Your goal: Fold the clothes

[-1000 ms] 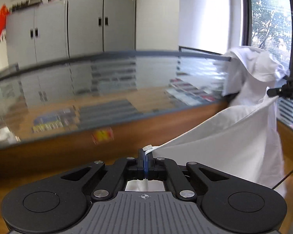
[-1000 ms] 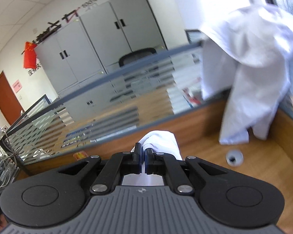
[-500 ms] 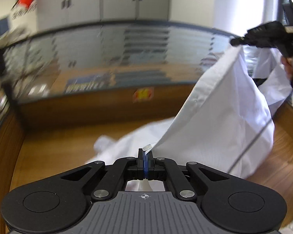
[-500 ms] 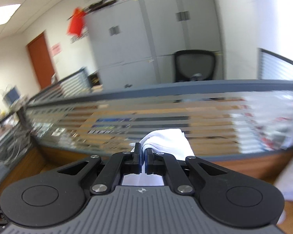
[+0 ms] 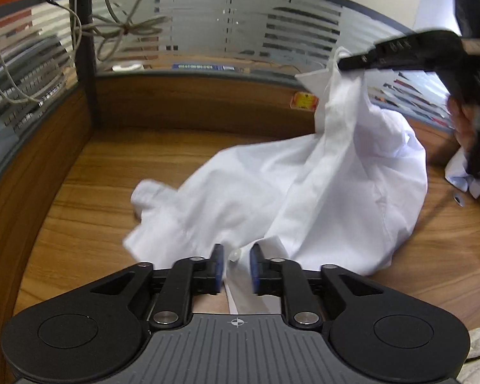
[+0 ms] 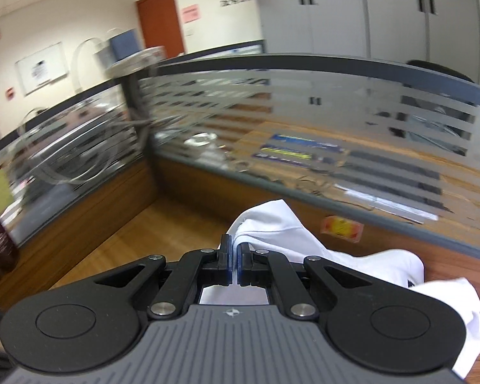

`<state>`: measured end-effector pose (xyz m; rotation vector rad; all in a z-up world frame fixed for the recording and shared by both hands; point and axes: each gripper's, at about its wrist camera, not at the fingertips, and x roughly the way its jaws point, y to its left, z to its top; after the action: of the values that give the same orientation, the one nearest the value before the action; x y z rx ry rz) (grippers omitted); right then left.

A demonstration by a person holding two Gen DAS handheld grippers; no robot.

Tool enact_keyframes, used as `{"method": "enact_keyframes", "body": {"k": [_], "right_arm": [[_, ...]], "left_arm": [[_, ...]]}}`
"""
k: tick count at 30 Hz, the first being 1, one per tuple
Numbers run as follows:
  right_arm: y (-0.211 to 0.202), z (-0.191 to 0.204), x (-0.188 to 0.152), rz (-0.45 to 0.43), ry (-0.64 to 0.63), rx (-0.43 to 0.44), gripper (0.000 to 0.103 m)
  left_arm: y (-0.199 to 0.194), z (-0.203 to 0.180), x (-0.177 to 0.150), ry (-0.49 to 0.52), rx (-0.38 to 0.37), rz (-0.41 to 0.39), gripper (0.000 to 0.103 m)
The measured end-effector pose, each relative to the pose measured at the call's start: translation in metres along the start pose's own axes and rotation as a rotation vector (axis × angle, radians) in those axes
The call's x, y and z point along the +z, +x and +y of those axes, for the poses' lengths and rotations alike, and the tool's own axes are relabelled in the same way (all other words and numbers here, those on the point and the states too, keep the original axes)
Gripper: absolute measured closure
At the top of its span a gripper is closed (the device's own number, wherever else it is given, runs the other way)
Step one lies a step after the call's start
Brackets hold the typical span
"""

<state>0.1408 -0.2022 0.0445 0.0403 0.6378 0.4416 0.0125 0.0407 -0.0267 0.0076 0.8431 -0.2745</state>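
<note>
A white shirt (image 5: pixel 272 192) lies crumpled on the wooden desk (image 5: pixel 96 192), its right part lifted. My left gripper (image 5: pixel 236 257) is open just above the desk, with the shirt's hem and a button lying loose between its fingers. My right gripper (image 5: pixel 352 60) shows in the left wrist view at the upper right, shut on the shirt's collar corner and holding it up. In the right wrist view the right gripper (image 6: pixel 234 249) is shut on the white shirt (image 6: pixel 272 224), which drapes down to the right.
Striped glass partitions (image 5: pixel 208 32) on wooden panels wall the desk at the back and left. Loose cables (image 5: pixel 118 25) hang at the back left. Another white garment (image 5: pixel 464 172) lies at the far right. An orange sticker (image 5: pixel 304 100) is on the back panel.
My left gripper has opened and let go of the shirt hem, which has dropped to the desk. My right gripper has moved left and lower with the collar, and the shirt has sunk onto the desk.
</note>
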Motion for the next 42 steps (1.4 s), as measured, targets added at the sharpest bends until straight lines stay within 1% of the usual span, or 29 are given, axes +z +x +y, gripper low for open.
{"method": "enact_keyframes", "body": {"k": [2, 3, 4, 6, 7, 8, 11, 13, 16, 21, 24, 26, 27, 29, 30, 32, 33, 34, 36, 37, 38, 39, 40, 41, 42], "right_arm": [[-0.01, 0.011, -0.01, -0.002, -0.014, 0.009, 0.1], [-0.02, 0.011, -0.015, -0.005, -0.013, -0.002, 0.1], [-0.031, 0.006, -0.021, -0.006, -0.006, -0.016, 0.1], [-0.058, -0.006, -0.034, -0.01, 0.025, -0.053, 0.1], [-0.073, -0.015, -0.042, -0.009, 0.05, -0.082, 0.1], [-0.088, -0.023, -0.049, -0.008, 0.075, -0.11, 0.1], [-0.134, -0.052, -0.078, 0.007, 0.16, -0.204, 0.1], [-0.162, -0.065, -0.103, 0.021, 0.221, -0.273, 0.1], [-0.191, -0.083, -0.144, 0.059, 0.291, -0.383, 0.1], [-0.206, -0.108, -0.219, 0.158, 0.393, -0.52, 0.1], [-0.214, -0.123, -0.264, 0.218, 0.454, -0.601, 0.1], [-0.211, -0.128, -0.286, 0.258, 0.485, -0.624, 0.098], [-0.212, -0.127, -0.292, 0.268, 0.486, -0.636, 0.095], [-0.216, -0.126, -0.303, 0.286, 0.489, -0.66, 0.082], [-0.219, -0.123, -0.302, 0.277, 0.485, -0.664, 0.079], [-0.229, -0.118, -0.299, 0.254, 0.484, -0.669, 0.061], [-0.234, -0.115, -0.297, 0.239, 0.486, -0.669, 0.057], [-0.237, -0.113, -0.291, 0.221, 0.489, -0.668, 0.053], [-0.227, -0.105, -0.267, 0.196, 0.484, -0.651, 0.052], [-0.225, -0.102, -0.259, 0.186, 0.476, -0.641, 0.05], [-0.223, -0.1, -0.25, 0.176, 0.468, -0.631, 0.048], [-0.221, -0.098, -0.242, 0.166, 0.46, -0.62, 0.047], [-0.22, -0.095, -0.233, 0.155, 0.452, -0.61, 0.045], [-0.219, -0.091, -0.227, 0.143, 0.443, -0.595, 0.043], [-0.217, -0.087, -0.221, 0.132, 0.438, -0.574, 0.041]], "left_arm": [[-0.001, 0.003, 0.003, -0.007, -0.003, -0.02, 0.072], [-0.002, 0.004, 0.006, -0.012, -0.009, -0.036, 0.063], [-0.003, 0.004, 0.009, -0.016, -0.014, -0.052, 0.053], [-0.004, 0.0, 0.019, -0.001, -0.014, -0.08, 0.041], [-0.003, -0.002, 0.023, 0.012, -0.013, -0.09, 0.038], [-0.002, -0.004, 0.027, 0.024, -0.012, -0.1, 0.038], [0.008, -0.012, 0.035, 0.053, -0.032, -0.098, 0.031], [0.016, -0.017, 0.038, 0.073, -0.05, -0.091, 0.029], [0.032, -0.03, 0.039, 0.123, -0.071, -0.066, 0.026], [0.062, -0.051, 0.034, 0.225, -0.092, -0.027, 0.022], [0.078, -0.059, 0.029, 0.281, -0.064, -0.025, 0.015], [0.088, -0.06, 0.026, 0.308, -0.031, -0.022, 0.014], [0.091, -0.057, 0.026, 0.304, -0.018, -0.024, 0.014], [0.096, -0.049, 0.026, 0.295, 0.008, -0.028, 0.014], [0.099, -0.046, 0.026, 0.291, 0.022, -0.03, 0.014], [0.104, -0.038, 0.025, 0.282, 0.048, -0.034, 0.013], [0.107, -0.035, 0.025, 0.275, 0.059, -0.035, 0.013], [0.11, -0.029, 0.027, 0.253, 0.055, -0.028, 0.012], [0.119, -0.02, 0.029, 0.203, 0.034, 0.002, 0.012], [0.123, -0.016, 0.03, 0.18, 0.022, 0.017, 0.012], [0.125, -0.016, 0.03, 0.17, -0.006, 0.028, 0.013], [0.126, -0.016, 0.03, 0.161, -0.034, 0.038, 0.02], [0.128, -0.017, 0.03, 0.151, -0.063, 0.049, 0.036], [0.13, -0.017, 0.03, 0.142, -0.091, 0.059, 0.048], [0.131, -0.017, 0.03, 0.132, -0.119, 0.07, 0.073]]}}
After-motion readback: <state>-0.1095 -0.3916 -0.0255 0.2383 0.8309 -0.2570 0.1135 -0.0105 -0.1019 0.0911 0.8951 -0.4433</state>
